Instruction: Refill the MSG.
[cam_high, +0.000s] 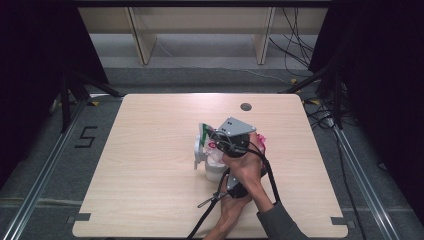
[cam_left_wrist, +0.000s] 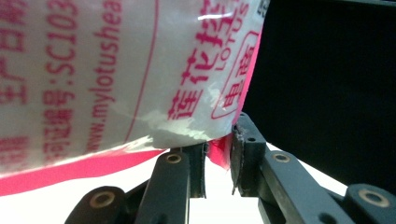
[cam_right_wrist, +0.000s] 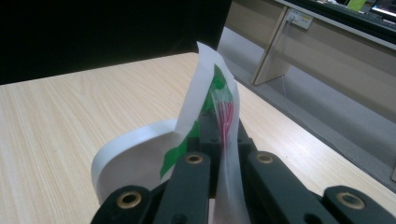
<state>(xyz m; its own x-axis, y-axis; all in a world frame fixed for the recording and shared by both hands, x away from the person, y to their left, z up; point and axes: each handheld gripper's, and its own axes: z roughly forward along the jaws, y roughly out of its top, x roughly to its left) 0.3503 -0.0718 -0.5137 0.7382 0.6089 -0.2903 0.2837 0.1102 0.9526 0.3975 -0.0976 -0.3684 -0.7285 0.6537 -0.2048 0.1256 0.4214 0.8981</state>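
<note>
A white plastic bag (cam_high: 211, 161) with pink lettering and a green patch lies mid-table, held up between both grippers. My right gripper (cam_high: 214, 141), under its grey plate, is shut on the bag's upright green-and-red edge (cam_right_wrist: 212, 93); its jaws (cam_right_wrist: 223, 128) pinch the film flat. In the left gripper view the bag (cam_left_wrist: 116, 70) hangs close overhead, and my left gripper (cam_left_wrist: 218, 161) is shut on its pink bottom edge. The left gripper's black body (cam_high: 236, 190) sits under the crossed right hand, its jaws hidden there. A rounded white part of the bag (cam_right_wrist: 130, 154) bulges left of the right jaws.
The wooden table (cam_high: 150, 190) has a dark round hole (cam_high: 245, 106) near its far edge. Metal rails (cam_high: 45, 170) run along the floor on both sides. Black curtains flank the table, with wooden furniture legs (cam_high: 142, 40) and cables beyond.
</note>
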